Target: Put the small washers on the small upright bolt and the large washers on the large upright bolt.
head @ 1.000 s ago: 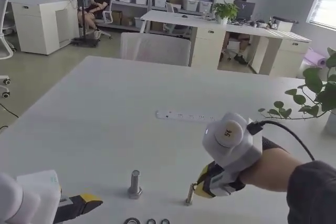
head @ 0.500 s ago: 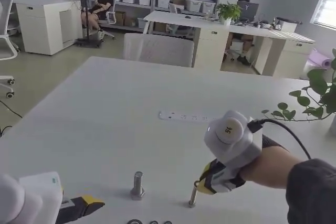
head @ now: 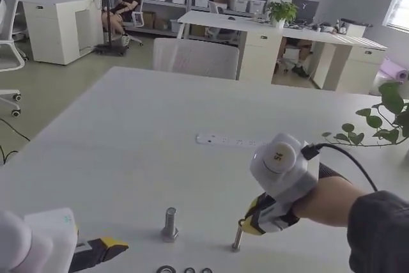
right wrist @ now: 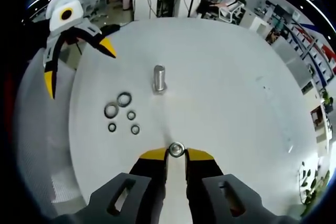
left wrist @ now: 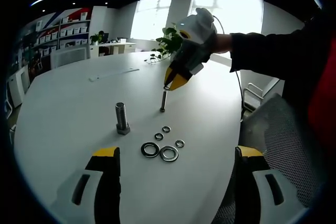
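The large upright bolt (head: 170, 224) (left wrist: 122, 119) (right wrist: 159, 78) and the thin small upright bolt (head: 238, 240) (left wrist: 163, 100) stand on the white table. My right gripper (head: 245, 224) (right wrist: 176, 153) is shut on a small washer (right wrist: 176, 149), held just over the small bolt's top. Beside the large bolt lie two large washers (left wrist: 150, 149) (right wrist: 124, 99) and three small washers (left wrist: 166, 129) (right wrist: 131, 115). My left gripper (head: 105, 247) (left wrist: 177, 151) hovers wide open near the table's front edge, nothing between its jaws.
A white power strip (head: 233, 140) lies mid-table beyond the bolts. A leafy plant (head: 383, 119) hangs in at the right edge. A chair (head: 195, 57) stands at the table's far side. Desks, shelves and seated people are in the background.
The head camera has drifted a little. My right gripper has edged slightly closer over the small bolt's top with the washer still in it. The left gripper has stayed put.
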A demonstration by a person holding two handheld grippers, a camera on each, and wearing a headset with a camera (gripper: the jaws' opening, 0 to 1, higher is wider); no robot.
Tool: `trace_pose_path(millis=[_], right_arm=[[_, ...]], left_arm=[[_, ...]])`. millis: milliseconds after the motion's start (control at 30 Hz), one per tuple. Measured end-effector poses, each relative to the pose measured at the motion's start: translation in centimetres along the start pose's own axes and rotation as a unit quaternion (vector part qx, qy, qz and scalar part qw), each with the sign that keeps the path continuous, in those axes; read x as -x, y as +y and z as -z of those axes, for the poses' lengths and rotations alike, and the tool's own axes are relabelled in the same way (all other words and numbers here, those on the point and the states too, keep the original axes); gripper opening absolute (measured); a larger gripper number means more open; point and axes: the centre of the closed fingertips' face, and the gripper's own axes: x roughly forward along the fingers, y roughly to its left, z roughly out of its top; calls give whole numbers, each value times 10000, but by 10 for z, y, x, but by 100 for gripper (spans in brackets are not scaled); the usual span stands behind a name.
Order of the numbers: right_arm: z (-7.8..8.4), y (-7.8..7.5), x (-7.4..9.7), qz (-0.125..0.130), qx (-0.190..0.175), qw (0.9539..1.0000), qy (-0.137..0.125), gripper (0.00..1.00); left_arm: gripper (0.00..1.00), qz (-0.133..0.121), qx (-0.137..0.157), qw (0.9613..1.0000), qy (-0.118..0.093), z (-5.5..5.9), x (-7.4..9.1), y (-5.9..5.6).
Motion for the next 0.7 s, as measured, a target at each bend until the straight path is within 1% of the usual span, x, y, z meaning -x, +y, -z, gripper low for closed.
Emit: trace_pose_path(millis=[167,333,700], right_arm=[[-2,-1,-2,-8,5,10000,-18,13],[2,-1,-5,-40,-10,10000,46,13],[1,-1,-8,-68,-26,10000,54,13]], left_arm=[[90,-6,4,10000,2,0,0,1],[90,-16,7,10000,-6,0,1,1],[90,-31,13,10000,-1,2,1,3]])
